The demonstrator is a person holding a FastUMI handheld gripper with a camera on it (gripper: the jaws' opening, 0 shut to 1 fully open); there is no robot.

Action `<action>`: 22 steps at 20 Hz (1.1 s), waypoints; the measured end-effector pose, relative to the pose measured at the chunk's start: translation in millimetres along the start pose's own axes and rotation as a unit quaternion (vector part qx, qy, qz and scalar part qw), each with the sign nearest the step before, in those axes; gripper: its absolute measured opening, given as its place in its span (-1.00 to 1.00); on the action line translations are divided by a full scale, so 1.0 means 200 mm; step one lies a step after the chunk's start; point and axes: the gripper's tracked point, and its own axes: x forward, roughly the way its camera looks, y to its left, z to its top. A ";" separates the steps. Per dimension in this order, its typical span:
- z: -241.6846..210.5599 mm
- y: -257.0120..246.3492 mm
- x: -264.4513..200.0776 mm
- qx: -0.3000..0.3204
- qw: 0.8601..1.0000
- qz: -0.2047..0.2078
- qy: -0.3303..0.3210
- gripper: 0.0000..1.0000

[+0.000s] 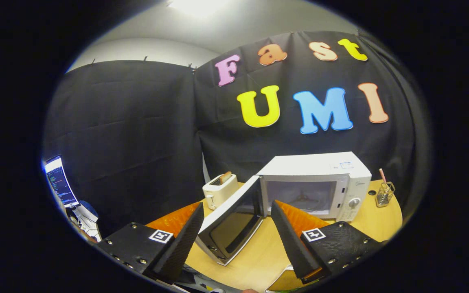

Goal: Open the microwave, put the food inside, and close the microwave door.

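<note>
A white microwave (pixel 320 179) stands on the round wooden table (pixel 259 252), beyond my fingers. Its door (pixel 230 221) is swung wide open toward me and reaches into the gap between the fingers, touching neither that I can see. The lit cavity (pixel 299 197) faces me, and I cannot make out food inside it. My gripper (pixel 236 209) is open, its fingers spread wide on either side of the door's edge and holding nothing.
A white toaster (pixel 219 189) with a slice of bread in it stands left of the microwave. A small wire holder (pixel 384 193) with a pink stick sits at the right of the microwave. A monitor (pixel 59 181) glows far left, off the table.
</note>
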 end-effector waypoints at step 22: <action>-0.65 -0.74 -0.22 0.114 0.975 -0.110 0.156 1.00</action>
